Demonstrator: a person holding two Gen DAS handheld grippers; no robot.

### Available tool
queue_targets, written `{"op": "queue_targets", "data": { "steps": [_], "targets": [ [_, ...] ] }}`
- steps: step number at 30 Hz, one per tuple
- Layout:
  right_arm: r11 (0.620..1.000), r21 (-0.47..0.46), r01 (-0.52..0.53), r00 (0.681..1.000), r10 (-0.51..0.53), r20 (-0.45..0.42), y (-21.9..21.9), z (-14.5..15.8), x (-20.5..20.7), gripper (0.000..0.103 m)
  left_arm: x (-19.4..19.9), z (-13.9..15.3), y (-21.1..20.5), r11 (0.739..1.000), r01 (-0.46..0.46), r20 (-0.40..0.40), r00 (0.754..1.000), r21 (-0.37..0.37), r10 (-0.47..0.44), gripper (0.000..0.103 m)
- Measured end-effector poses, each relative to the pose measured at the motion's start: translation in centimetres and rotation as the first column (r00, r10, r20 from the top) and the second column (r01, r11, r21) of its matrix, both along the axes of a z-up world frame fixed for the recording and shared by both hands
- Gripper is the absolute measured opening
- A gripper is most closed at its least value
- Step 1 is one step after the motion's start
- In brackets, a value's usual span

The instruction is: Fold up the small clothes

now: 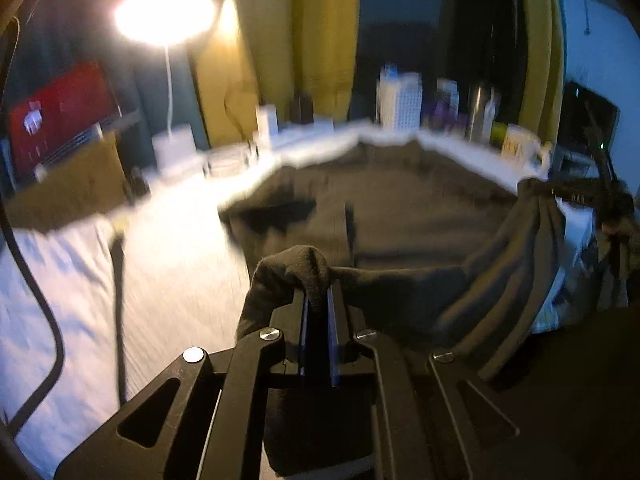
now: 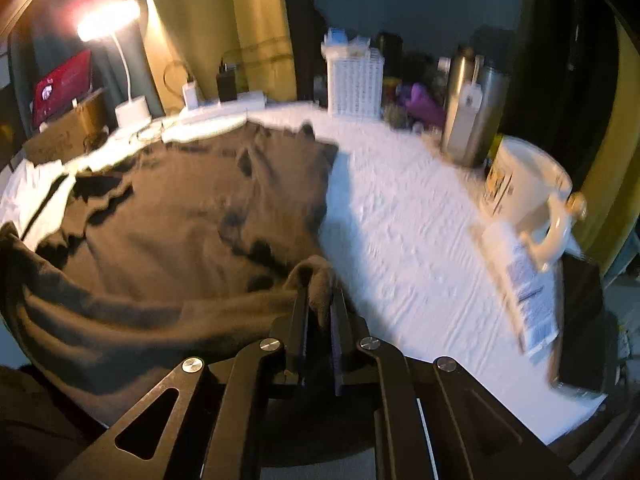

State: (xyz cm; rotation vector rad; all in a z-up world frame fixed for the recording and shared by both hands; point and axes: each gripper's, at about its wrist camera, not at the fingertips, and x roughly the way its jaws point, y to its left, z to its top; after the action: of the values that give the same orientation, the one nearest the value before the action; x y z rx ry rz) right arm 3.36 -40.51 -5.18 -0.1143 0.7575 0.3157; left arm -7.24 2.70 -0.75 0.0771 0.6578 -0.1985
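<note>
Garment (image 1: 400,208): one dark cloth, lying spread on the white bed (image 1: 168,248); far edge reaching toward 12 o'clock, near edge lifting off the sheet between both grippers.
Left gripper (image 1: 318,292): jaws pressed together, pinching a bunched near corner of the garment; fold of cloth poking up between the pads.
Right gripper (image 2: 320,300): jaws pressed together, pinching the other near corner; showing in the left view at 3 o'clock with cloth hanging from it.
Key relation: held edge running 9 to 3 o'clock between the grippers, sagging in the middle; bulk of the garment lying ahead of both jaws toward 12 o'clock.
Long axis: cannot tell for certain under blur; body appearing to stretch from the held edge toward 12 o'clock.
Nearer hand: neither, each already gripping its own corner.
Coming move, judged: carrying the held edge toward 12 o'clock over the flat body, keeping both corners level.
Risk, judged: slack middle dragging and wrinkling the fold.
Counts: garments 1; grippers 2; lamp (image 2: 108,20) 1; mug (image 2: 532,196) 1; steel flasks (image 2: 464,108) 2, at 1 o'clock in the right view.
Image quality: both views blurring.
</note>
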Motion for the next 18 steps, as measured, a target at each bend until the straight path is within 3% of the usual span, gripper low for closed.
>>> {"op": "queue_targets", "data": {
  "steps": [5,8,10,13,16,18],
  "targets": [
    [1.0,0.027,0.003,0.987,-0.007,0.162,0.4,5.0,-0.1,0.008,0.3,4.4,0.5,0.998,-0.053,0.19,0.98,-0.019,0.056,0.006],
    [1.0,-0.013,0.003,0.979,0.0,0.203,0.5,6.0,-0.5,0.009,0.5,4.6,0.7,0.999,-0.042,0.207,0.977,-0.008,0.043,0.006],
    [0.999,-0.046,0.006,0.987,0.002,0.161,0.2,4.5,-0.5,0.008,0.7,3.0,1.0,1.0,-0.025,0.139,0.99,-0.006,0.026,0.006],
    [0.997,-0.077,0.019,0.999,-0.016,0.039,-1.0,0.3,-0.7,0.008,0.9,-1.6,1.9,0.999,-0.027,-0.031,0.999,-0.024,0.026,0.006],
    [0.996,-0.082,0.027,0.996,-0.033,-0.077,-1.9,-3.7,-1.8,0.008,0.6,-5.8,2.6,0.996,-0.017,-0.197,0.98,-0.085,-0.001,0.006],
    [0.997,-0.074,0.033,0.992,-0.041,-0.12,-2.3,-5.2,-2.8,0.008,0.2,-7.0,2.5,0.996,-0.007,-0.249,0.968,-0.088,-0.015,0.006]
  ]
}}
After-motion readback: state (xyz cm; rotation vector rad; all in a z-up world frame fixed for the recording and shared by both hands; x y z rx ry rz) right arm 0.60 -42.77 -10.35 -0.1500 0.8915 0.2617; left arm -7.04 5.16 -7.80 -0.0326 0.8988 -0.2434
